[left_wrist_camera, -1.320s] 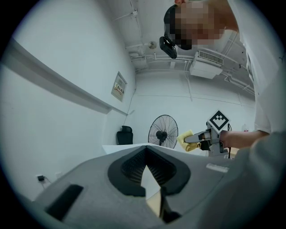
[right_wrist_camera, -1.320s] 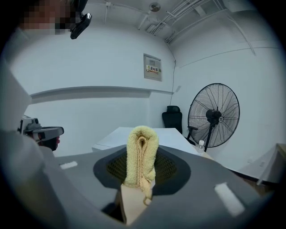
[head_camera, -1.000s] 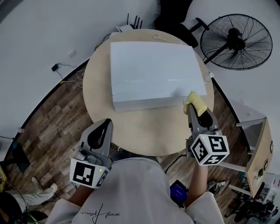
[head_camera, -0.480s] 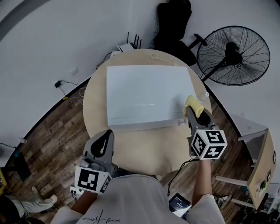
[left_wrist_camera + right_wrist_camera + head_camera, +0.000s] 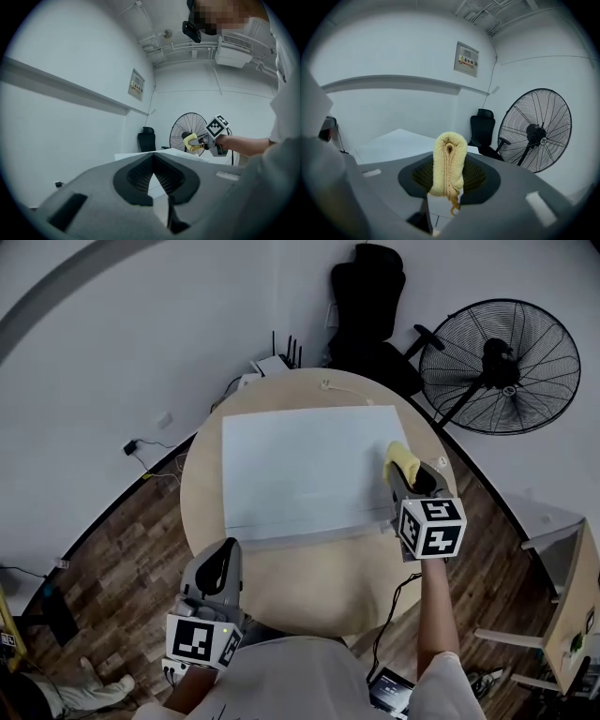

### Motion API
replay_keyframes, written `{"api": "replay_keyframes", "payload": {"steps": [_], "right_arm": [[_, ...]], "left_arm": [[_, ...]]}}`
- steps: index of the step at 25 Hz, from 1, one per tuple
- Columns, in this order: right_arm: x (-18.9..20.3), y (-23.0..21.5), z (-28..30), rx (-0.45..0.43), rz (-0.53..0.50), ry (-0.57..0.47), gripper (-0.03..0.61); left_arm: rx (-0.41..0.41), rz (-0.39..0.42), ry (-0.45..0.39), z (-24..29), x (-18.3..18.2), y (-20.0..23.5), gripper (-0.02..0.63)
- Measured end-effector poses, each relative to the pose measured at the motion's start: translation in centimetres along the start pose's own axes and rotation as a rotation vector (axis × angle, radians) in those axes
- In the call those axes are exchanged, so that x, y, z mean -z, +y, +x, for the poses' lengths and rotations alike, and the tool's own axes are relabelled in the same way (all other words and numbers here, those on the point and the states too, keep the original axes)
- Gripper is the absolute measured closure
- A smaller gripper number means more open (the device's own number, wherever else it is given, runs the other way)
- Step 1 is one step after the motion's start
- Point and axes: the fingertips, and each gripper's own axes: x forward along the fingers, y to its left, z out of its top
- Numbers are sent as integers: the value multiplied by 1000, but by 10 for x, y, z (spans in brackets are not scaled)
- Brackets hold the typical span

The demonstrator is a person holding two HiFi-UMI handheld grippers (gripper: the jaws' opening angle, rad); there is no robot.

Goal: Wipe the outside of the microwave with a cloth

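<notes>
The right gripper (image 5: 405, 476) pinches a folded yellow cloth (image 5: 400, 457) in its jaws. The cloth sits just past the jaw tips, at the right edge of the flat white box-shaped microwave (image 5: 300, 470). The left gripper (image 5: 216, 561) hangs at the near edge of the round pale wooden table (image 5: 314, 573), with the microwave well ahead of its jaws.

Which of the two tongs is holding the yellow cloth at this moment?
The right tongs: they are shut on the folded yellow cloth, by the right edge of the microwave. The left tongs are shut on nothing, held low, away from it.

light: dim, even | shadows: soft | gripper views: fisheye, dark corners
</notes>
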Motion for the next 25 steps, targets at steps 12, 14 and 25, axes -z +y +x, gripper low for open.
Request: {"api": "replay_keyframes", "payload": {"steps": [12, 14, 25], "right_arm": [[-14, -39, 68, 32, -14, 7, 445], [-16, -48, 80, 47, -25, 14, 443], [-6, -102, 147, 180, -147, 182, 445]], "left_arm": [[-24, 15, 33, 18, 2, 4, 624], [-18, 9, 42, 22, 4, 3, 624], [-43, -8, 73, 32, 11, 18, 624]]}}
